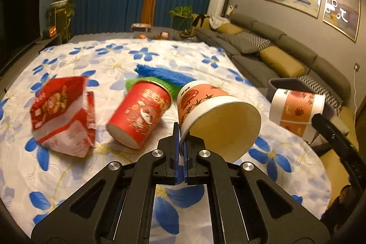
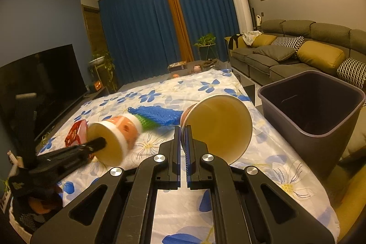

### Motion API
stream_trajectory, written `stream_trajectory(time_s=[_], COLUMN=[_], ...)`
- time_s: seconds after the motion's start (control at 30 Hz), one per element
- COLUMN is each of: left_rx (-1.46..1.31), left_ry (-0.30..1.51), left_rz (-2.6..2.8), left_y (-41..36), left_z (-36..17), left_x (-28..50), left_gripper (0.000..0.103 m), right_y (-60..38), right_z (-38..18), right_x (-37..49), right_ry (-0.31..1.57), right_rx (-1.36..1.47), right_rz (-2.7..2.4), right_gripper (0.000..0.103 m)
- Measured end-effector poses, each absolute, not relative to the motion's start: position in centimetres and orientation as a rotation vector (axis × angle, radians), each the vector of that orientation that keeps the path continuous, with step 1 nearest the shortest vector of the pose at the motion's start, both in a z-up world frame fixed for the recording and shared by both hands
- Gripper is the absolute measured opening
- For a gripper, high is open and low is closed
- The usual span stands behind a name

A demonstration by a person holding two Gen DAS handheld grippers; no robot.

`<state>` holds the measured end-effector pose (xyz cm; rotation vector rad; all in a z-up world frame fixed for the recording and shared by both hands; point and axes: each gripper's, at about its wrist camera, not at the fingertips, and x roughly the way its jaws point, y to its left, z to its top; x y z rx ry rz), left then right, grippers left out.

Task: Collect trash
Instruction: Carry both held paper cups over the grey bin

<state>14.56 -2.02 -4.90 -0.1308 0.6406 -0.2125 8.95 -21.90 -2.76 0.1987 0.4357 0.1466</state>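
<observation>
From the left wrist, the left tool (image 1: 180, 143) pinches the rim of an orange paper cup (image 1: 217, 116) raised off the flowered bench (image 1: 160, 56), a red cup (image 1: 139, 116) lying to its left. From the right wrist, the right tool (image 2: 183, 138) grips a second orange cup (image 2: 219, 127) by its rim, the dark bin (image 2: 313, 106) just to its right.

Tablecloth (image 1: 160, 61): white, printed with blue flowers with yellow centres. Two cups (image 1: 205, 111) (image 2: 228, 127) orange-and-white outside, cream inside; a third cup (image 1: 139, 111) and the packet (image 1: 61, 116) red with gold and white print. Cloths (image 2: 160, 114) blue and green; bin (image 2: 320, 129) dark grey; curtains (image 2: 137, 38) blue with an orange strip; grippers (image 1: 180, 148) (image 2: 183, 148) black with blue pads.
</observation>
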Motion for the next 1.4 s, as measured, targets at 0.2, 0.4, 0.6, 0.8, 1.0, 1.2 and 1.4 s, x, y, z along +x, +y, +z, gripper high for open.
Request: stream_trajectory(time_s=[0.2, 0.4, 0.6, 0.8, 1.0, 1.2, 1.4], left_rx=[-0.14, -0.13, -0.101, -0.069, -0.054, -0.036, -0.011], left_ry=[0.597, 0.58, 0.563, 0.546, 0.544, 0.541, 0.559], left_rz=[-0.182, -0.198, -0.23, -0.277, -0.386, -0.489, -0.565], left_y=[-0.9, -1.9, -3.8, -6.4, -11.4, -17.0, -22.4], left_z=[-3.2, -2.3, -1.5, -0.6, 0.6, 1.4, 0.7], left_x=[13.6, 13.3, 13.1, 13.5, 15.2, 17.1, 19.4], left_gripper=[0.002, 0.002, 0.002, 0.002, 0.002, 0.002, 0.002], right_y=[-22.1, -22.6, -23.8, -25.9, -28.8, -32.8, -36.0], right_z=[-2.4, -1.9, -1.4, -0.8, -0.1, 0.1, -0.7], right_x=[8.6, 7.9, 7.3, 7.1, 7.3, 8.1, 9.2], right_ry=[0.421, 0.4, 0.377, 0.345, 0.31, 0.296, 0.315], right_rx=[0.2, 0.197, 0.201, 0.194, 0.193, 0.196, 0.195], right_rz=[0.148, 0.151, 0.13, 0.082, -0.003, -0.105, -0.173], right_gripper=[0.004, 0.004, 0.004, 0.004, 0.004, 0.004, 0.004])
